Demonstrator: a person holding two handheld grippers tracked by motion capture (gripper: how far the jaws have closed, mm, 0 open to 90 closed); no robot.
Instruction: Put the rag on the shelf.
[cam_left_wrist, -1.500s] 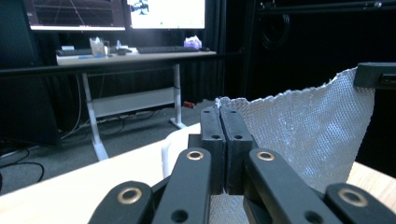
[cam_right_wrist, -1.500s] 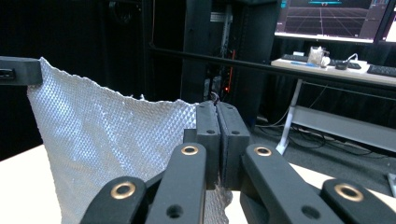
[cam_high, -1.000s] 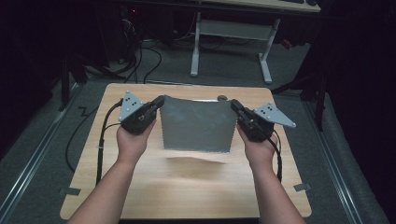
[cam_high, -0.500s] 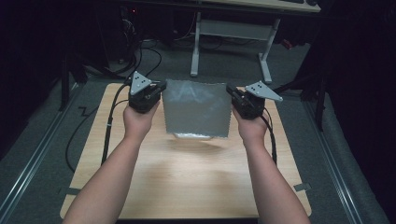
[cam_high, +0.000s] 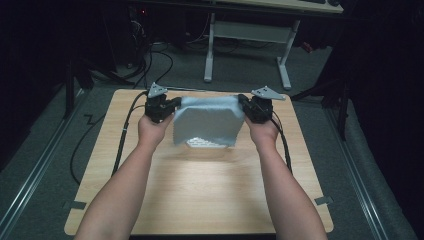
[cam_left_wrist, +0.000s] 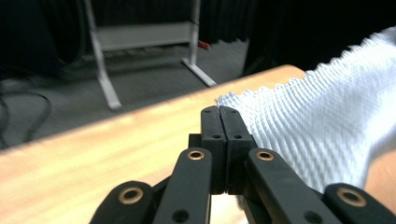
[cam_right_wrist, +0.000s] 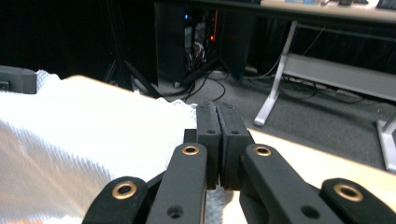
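Note:
A white waffle-weave cloth (cam_high: 207, 121) hangs stretched between my two grippers above the far half of the wooden table (cam_high: 200, 195). My left gripper (cam_high: 172, 106) is shut on the cloth's upper left corner, and my right gripper (cam_high: 243, 105) is shut on its upper right corner. In the left gripper view the jaws are pressed together at the gripper tip (cam_left_wrist: 219, 112) with the cloth (cam_left_wrist: 317, 135) spreading off to the right. In the right gripper view the gripper tip (cam_right_wrist: 215, 109) pinches the cloth (cam_right_wrist: 84, 140), which spreads to the left. The cloth's lower edge hangs just over the tabletop.
A white-legged desk frame (cam_high: 247, 45) stands on the floor beyond the table. Black cables (cam_high: 125, 130) trail off the table's left side, another cable (cam_high: 285, 145) runs along the right forearm. Dark floor surrounds the table.
Both grippers have carried the cloth away from the person toward the table's far edge, keeping it stretched. The cloth now hangs farther back, its lower edge drawn along the table.

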